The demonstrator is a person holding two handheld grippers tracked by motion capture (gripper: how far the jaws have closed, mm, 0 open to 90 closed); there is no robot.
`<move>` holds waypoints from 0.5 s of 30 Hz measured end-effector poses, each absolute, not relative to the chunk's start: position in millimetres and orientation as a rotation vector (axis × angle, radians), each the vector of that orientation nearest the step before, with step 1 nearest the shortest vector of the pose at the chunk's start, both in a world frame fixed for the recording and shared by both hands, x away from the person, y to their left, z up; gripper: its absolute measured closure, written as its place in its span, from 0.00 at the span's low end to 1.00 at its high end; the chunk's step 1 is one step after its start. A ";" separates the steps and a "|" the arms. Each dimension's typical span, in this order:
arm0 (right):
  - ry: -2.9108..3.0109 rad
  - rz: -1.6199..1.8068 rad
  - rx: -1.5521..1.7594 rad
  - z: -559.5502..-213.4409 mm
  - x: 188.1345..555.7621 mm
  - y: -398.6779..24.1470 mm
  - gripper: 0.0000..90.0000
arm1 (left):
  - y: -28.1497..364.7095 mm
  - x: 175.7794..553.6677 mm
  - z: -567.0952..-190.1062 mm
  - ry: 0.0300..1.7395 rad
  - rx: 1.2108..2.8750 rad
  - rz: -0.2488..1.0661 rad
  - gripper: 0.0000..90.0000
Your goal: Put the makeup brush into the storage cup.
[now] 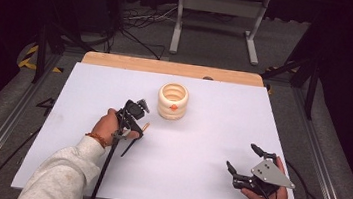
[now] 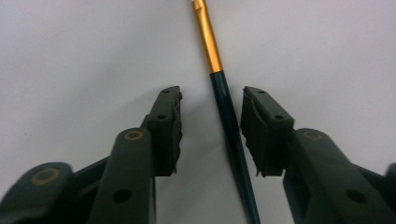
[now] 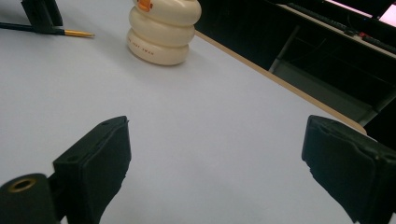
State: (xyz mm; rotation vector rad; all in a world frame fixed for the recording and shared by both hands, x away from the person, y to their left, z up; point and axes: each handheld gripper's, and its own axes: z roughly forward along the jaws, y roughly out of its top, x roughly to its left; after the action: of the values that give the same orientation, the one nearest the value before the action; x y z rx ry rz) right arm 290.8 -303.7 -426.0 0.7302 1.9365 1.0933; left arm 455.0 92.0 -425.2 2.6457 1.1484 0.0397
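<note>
A slim brush or pen (image 2: 205,37) with a dark handle and a gold metal collar lies flat on the white table (image 1: 209,148). My left gripper (image 2: 211,95) points down over it, open, with one jaw on each side of the handle and a gap to both. In the high view the left gripper (image 1: 133,127) stands left of centre, with the pen (image 1: 145,126) poking out from under it. A cream ribbed holder (image 1: 173,100) with an orange mark stands upright behind it. My right gripper (image 1: 241,156) rests open at the front right, nothing between its jaws (image 3: 219,128).
The right gripper view looks across bare table to the holder (image 3: 161,32) and the pen (image 3: 77,33) by the left gripper's jaws. A wooden strip (image 1: 173,68) edges the table's far side. Beyond it are a metal stand (image 1: 219,14) and floor cables.
</note>
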 end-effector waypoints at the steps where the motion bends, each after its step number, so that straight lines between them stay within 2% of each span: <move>1: 1.936 1.093 0.733 -426.0 291.0 -303.6 0.10 | 91.3 455.0 -425.0 1.155 2.656 0.054 0.69; 5: 1.942 1.092 0.731 -426.0 290.6 -302.8 0.10 | 84.6 451.0 -425.1 1.148 2.686 0.122 0.75; 7: 1.944 1.085 0.729 -426.2 290.7 -302.6 0.10 | 83.4 450.6 -425.0 1.133 2.693 0.123 0.84; 8: 1.944 1.085 0.729 -426.2 290.7 -302.6 0.10 | 82.2 450.2 -424.9 1.126 2.699 0.120 0.84; 9: 1.947 1.082 0.727 -426.3 290.7 -302.8 0.10 | 81.6 450.9 -424.8 1.114 2.709 0.114 0.90; 10: 1.947 1.082 0.727 -426.3 290.7 -302.8 0.10 | 81.6 450.9 -424.8 1.114 2.709 0.114 0.92; 15: 1.943 1.086 0.728 -425.8 290.7 -303.6 0.10 | 83.2 454.0 -424.5 1.096 2.717 0.087 0.92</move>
State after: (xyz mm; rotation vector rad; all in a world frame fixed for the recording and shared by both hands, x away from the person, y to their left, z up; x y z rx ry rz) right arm 290.7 -303.6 -425.8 0.7281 1.9432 1.0857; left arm 454.0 83.2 -424.5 2.7166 1.0958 0.0866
